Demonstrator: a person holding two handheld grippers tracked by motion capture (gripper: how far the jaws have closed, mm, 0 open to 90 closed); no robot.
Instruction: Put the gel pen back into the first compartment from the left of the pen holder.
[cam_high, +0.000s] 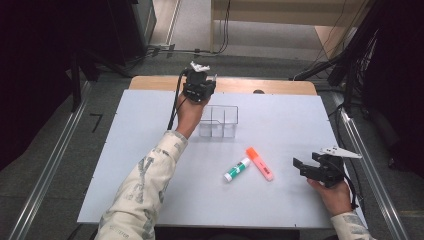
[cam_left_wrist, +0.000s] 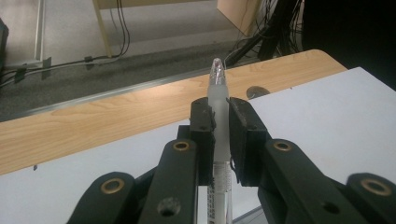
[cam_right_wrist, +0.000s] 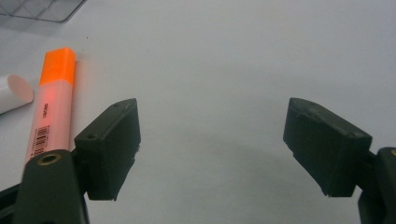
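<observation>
High view: we hold a pen over the clear organizer while two markers wait.

At left, our left gripper (cam_left_wrist: 221, 122) clamps a frosted pen (cam_left_wrist: 219, 100) just behind the organizer (cam_high: 218, 121); tilted, it could miss a compartment. The glue stick (cam_high: 236, 169) and highlighter (cam_high: 259, 163) lie mid-table; our right gripper (cam_right_wrist: 212, 151) gapes empty beside them.

The pen (cam_left_wrist: 220, 122) runs off the bottom edge; the glue stick (cam_right_wrist: 14, 93) is cut at the left.
</observation>
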